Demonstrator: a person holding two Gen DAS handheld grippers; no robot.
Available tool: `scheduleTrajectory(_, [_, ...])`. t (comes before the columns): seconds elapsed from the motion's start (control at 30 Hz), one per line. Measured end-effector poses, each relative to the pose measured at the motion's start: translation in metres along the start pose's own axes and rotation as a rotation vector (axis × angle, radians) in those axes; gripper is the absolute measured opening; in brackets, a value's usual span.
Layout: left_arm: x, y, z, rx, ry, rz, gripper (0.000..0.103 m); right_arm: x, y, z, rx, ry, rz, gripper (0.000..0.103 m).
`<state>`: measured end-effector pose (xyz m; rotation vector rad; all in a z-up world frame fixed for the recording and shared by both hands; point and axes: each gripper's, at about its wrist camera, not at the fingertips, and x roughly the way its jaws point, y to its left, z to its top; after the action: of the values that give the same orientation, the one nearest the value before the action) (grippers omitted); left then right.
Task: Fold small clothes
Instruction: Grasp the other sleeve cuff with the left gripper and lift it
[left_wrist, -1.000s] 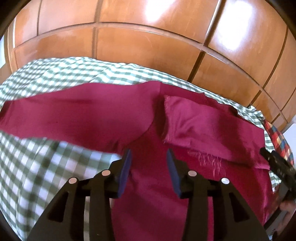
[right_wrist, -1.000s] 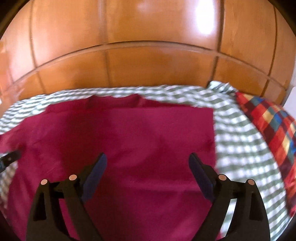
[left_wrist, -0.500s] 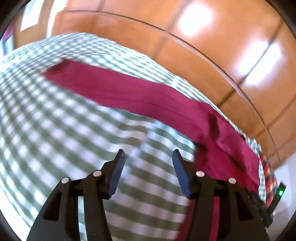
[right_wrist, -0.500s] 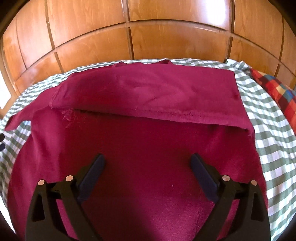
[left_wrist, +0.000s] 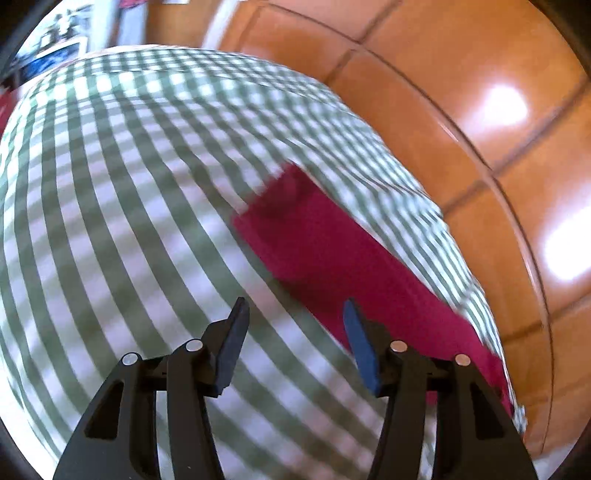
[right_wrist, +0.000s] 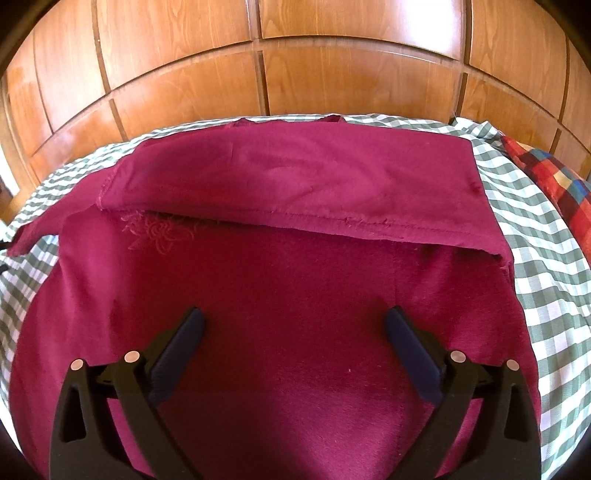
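A dark red garment (right_wrist: 280, 295) lies spread on the green-and-white checked bedsheet (right_wrist: 546, 258). Its right sleeve is folded in across the chest, its frayed hem (right_wrist: 332, 221) running side to side. My right gripper (right_wrist: 293, 325) is open wide and empty, hovering over the garment's body. In the left wrist view the garment's long left sleeve (left_wrist: 332, 258) stretches out over the sheet (left_wrist: 110, 221). My left gripper (left_wrist: 295, 328) is open and empty just short of the sleeve, its right fingertip (left_wrist: 356, 332) over the sleeve's edge. This view is motion-blurred.
Wooden wardrobe panels (right_wrist: 295, 74) stand right behind the bed. A red, blue and yellow plaid cloth (right_wrist: 554, 181) lies at the bed's far right. In the left wrist view the sheet's edge (left_wrist: 476, 295) meets the wardrobe (left_wrist: 480, 129).
My left gripper has swung left, away from the garment's body and out along the left sleeve. My right gripper has pulled back, showing the folded sleeve.
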<state>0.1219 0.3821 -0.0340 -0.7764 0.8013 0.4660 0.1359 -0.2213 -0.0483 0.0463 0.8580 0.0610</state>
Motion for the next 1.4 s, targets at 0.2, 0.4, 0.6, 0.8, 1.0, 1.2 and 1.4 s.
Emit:
scheduleTrajectory(0.2, [0.031,0.002,0.032,-0.002,0.013,0.058,0.032,0.001,0.0,0.0,-0.002,0.001,-0.001,0.099])
scheduleTrajectory(0.4, [0.036,-0.015,0.038,0.062,0.013,0.107,0.006,0.001,-0.001,0.0,-0.002,0.001,0.001,0.099])
scheduleTrajectory(0.6, [0.003,-0.075,0.017,0.199,-0.031,-0.02,0.006,0.002,0.0,0.0,0.001,-0.001,0.002,0.099])
scheduleTrajectory(0.8, [-0.038,-0.164,-0.041,0.388,-0.041,-0.236,0.006,0.001,0.0,0.0,0.004,-0.003,0.004,0.099])
scheduleTrajectory(1.0, [-0.051,-0.234,-0.127,0.574,0.039,-0.387,0.006,0.0,-0.001,0.001,0.013,-0.009,0.014,0.099])
scheduleTrajectory(1.2, [-0.029,-0.264,-0.209,0.726,0.154,-0.369,0.008,0.0,-0.002,0.0,0.027,-0.013,0.029,0.099])
scheduleTrajectory(1.4, [-0.032,-0.242,-0.238,0.756,0.172,-0.364,0.034,0.001,-0.003,-0.001,0.027,-0.012,0.029,0.099])
